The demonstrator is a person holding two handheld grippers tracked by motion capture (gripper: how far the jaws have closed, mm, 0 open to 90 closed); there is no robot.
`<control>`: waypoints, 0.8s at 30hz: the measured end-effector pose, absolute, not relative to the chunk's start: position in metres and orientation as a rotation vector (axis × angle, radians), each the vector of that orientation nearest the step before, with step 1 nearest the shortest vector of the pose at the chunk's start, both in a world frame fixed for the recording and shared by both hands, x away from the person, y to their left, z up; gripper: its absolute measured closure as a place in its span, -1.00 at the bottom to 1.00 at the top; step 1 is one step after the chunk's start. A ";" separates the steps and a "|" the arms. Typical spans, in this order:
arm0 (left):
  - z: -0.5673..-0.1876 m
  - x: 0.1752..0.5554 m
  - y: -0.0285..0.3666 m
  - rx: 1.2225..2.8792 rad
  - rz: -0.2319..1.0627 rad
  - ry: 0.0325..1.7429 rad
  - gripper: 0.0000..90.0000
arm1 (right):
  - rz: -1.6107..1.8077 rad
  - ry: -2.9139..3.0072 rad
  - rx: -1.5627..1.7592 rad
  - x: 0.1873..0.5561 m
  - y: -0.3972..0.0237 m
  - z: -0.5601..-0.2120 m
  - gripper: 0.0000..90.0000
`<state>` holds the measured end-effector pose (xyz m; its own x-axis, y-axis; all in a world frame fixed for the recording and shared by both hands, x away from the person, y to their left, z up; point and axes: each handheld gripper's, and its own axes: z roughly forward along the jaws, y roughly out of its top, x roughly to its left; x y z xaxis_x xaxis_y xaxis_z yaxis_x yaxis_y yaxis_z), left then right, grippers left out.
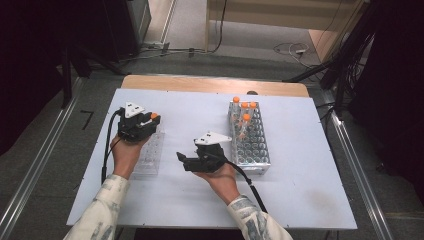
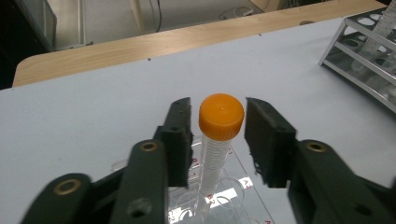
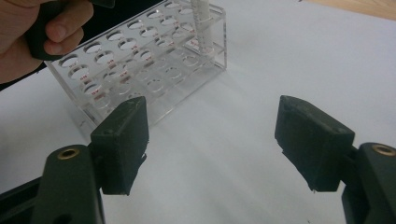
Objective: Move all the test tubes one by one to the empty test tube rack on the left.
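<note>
An orange-capped tube (image 2: 221,116) stands upright in a hole at the far end of a clear plastic rack (image 2: 236,184). My left gripper (image 2: 218,106) is open around the cap, with a narrow gap on each side and the pads clear of it. From above, the left gripper (image 1: 153,120) hangs over the far end of the clear rack (image 1: 150,157), the orange cap (image 1: 154,116) showing at its tip. My right gripper (image 3: 212,119) stands wide open and empty over bare table, pointing at the clear rack (image 3: 135,65). In the high view the right gripper (image 1: 180,159) sits between the two racks.
A metal rack (image 1: 252,145) with several orange-capped tubes at its far end stands to the right, its corner (image 2: 359,60) also in the left gripper view. The white table top (image 1: 300,190) ends in a wooden strip (image 1: 215,84) at the back. Cables trail from both grippers.
</note>
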<state>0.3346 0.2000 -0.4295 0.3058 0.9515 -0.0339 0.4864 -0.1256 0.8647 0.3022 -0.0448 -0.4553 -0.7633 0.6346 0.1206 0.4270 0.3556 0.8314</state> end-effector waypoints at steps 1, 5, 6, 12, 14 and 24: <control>-0.429 0.334 0.200 1.745 0.709 1.303 0.23 | 1.366 2.393 0.956 0.302 -0.045 -0.455 -0.46; -0.426 0.331 0.199 1.726 0.703 1.321 -0.05 | 1.373 2.385 0.952 0.302 -0.047 -0.453 -0.46; -0.426 0.331 0.199 1.726 0.699 1.324 -0.11 | 1.372 2.385 0.955 0.302 -0.047 -0.452 -0.46; -0.422 0.324 0.198 1.713 0.678 1.332 -0.39 | 1.353 2.364 0.964 0.303 -0.054 -0.447 -0.46; -0.420 0.320 0.198 1.701 0.676 1.323 -0.42 | 1.352 2.354 0.965 0.303 -0.058 -0.444 -0.46; -0.418 0.304 0.199 1.673 0.667 1.293 -0.42 | 1.319 2.266 0.984 0.304 -0.084 -0.428 -0.53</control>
<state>0.3045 0.1994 -0.4185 0.3101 0.9452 -0.1020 0.4647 -0.0571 0.8836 0.3042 -0.0844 -0.4282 -0.7027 0.7097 0.0510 0.3947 0.3292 0.8578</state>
